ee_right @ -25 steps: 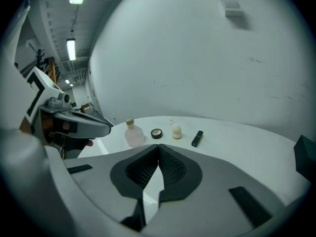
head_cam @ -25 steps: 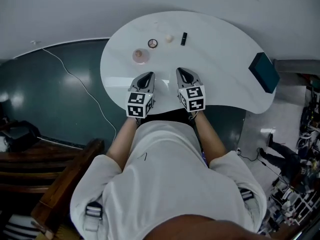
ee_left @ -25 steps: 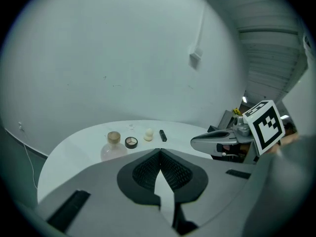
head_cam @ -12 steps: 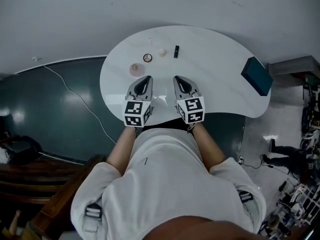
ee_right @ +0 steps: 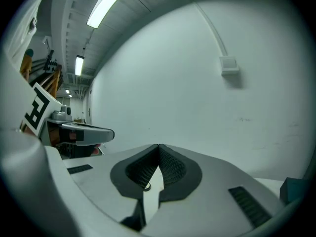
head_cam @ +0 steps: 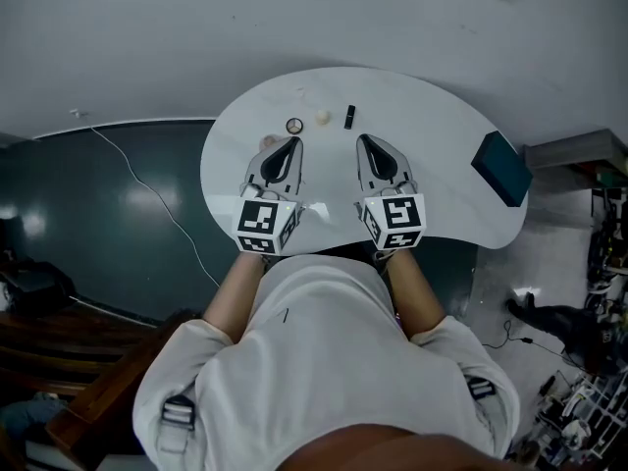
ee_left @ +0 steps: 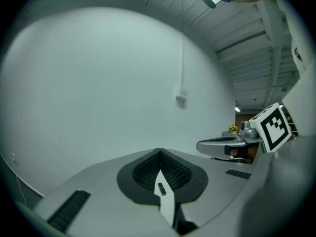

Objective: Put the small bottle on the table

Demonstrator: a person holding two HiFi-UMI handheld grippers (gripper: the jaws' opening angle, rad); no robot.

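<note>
A small black bottle [head_cam: 349,117] lies on the white table [head_cam: 442,135] near its far edge. Beside it are a cream ball [head_cam: 323,118] and a dark ring [head_cam: 294,126]. My left gripper [head_cam: 292,142] hovers over the table just short of the ring, shut and empty. My right gripper [head_cam: 366,139] hangs level with it just short of the bottle, also shut with nothing held. In the left gripper view the jaws [ee_left: 159,152] meet at the tips, with a small dark item [ee_left: 160,188] showing through the gap below. The right gripper view shows the ring [ee_right: 146,185] under its closed jaws [ee_right: 159,147].
A pinkish round dish [head_cam: 265,143] sits partly hidden by the left gripper. A teal box [head_cam: 500,168] lies at the table's right end, and its corner shows in the right gripper view [ee_right: 296,189]. Behind the table is a plain wall. A cable [head_cam: 157,204] runs over the dark floor at left.
Both grippers have moved forward over the table toward the small items and spread a little apart. Both have stayed shut.
</note>
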